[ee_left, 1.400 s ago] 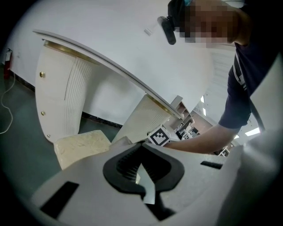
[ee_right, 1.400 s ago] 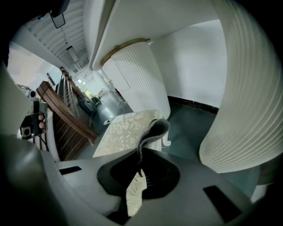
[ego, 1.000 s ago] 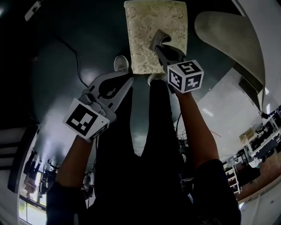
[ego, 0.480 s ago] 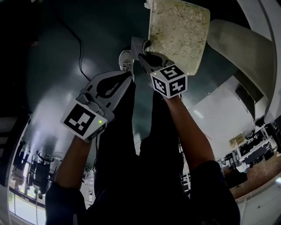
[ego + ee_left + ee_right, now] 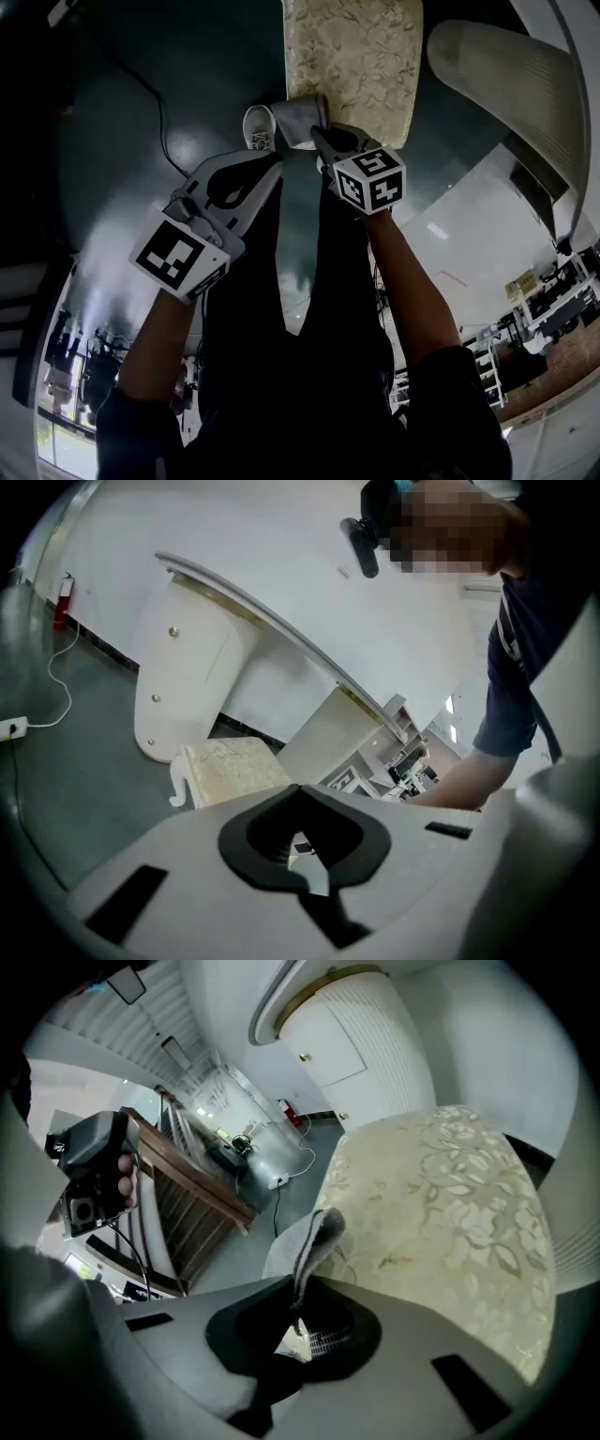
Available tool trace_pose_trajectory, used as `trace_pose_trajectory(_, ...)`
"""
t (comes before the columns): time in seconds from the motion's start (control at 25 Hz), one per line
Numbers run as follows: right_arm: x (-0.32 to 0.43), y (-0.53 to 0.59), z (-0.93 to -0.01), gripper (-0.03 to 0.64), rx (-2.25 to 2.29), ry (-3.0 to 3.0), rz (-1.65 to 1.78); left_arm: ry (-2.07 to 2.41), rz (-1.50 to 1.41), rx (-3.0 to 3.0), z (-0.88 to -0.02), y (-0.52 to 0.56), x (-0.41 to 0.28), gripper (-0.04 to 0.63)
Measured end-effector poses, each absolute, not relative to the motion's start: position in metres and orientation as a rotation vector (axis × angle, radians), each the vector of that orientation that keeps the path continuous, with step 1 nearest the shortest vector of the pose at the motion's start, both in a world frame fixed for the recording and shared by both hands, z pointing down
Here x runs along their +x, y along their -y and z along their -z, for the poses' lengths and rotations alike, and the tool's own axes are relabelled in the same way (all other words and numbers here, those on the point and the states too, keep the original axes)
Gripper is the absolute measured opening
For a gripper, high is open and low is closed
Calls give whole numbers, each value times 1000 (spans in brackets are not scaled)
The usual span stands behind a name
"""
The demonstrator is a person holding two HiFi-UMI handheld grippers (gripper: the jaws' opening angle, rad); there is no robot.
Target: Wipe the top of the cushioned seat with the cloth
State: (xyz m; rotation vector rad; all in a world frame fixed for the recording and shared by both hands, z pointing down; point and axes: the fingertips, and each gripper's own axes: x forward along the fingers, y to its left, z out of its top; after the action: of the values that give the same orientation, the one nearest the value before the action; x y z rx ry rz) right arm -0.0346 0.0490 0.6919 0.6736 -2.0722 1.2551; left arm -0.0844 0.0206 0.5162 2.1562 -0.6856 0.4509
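Note:
The cushioned seat (image 5: 354,61) has a pale cream floral top and fills the right of the right gripper view (image 5: 441,1204). My right gripper (image 5: 323,137) hovers at its near left corner, shut on the grey cloth (image 5: 298,118). The cloth (image 5: 314,1237) stands up folded out of the shut jaws (image 5: 300,1324) and lies over the seat's edge. My left gripper (image 5: 274,162) hangs to the left over the dark floor, away from the seat, jaws together with nothing in them (image 5: 306,857). From there the seat (image 5: 234,766) shows farther off.
A white curved counter (image 5: 511,89) stands right of the seat. A cable (image 5: 161,127) runs over the grey floor at the left. The person's legs and a white shoe (image 5: 258,127) are just before the seat. A hand holds a black device (image 5: 89,1180) beside a wooden slatted rack (image 5: 202,1208).
My right gripper has dragged the cloth from the middle of the seat top back to its near left corner. The left gripper has stayed where it was.

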Motion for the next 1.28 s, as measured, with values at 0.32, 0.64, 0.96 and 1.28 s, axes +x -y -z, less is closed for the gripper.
trace_pose_trajectory(0.32, 37, -59, -698, 32, 796, 2046, -1327, 546, -520, 2195, -521, -23, -7, 7)
trace_pose_trajectory(0.64, 118, -65, -703, 32, 915, 2014, -1367, 441, -561, 2226, -523, -26, 69, 7)
trace_pose_trajectory(0.96, 183, -70, -707, 32, 1028, 1971, -1401, 373, -588, 2247, -523, -30, 122, 7)
trace_pose_trajectory(1.28, 220, -68, -694, 32, 1106, 1946, -1392, 346, -596, 2283, -508, -24, 147, 8)
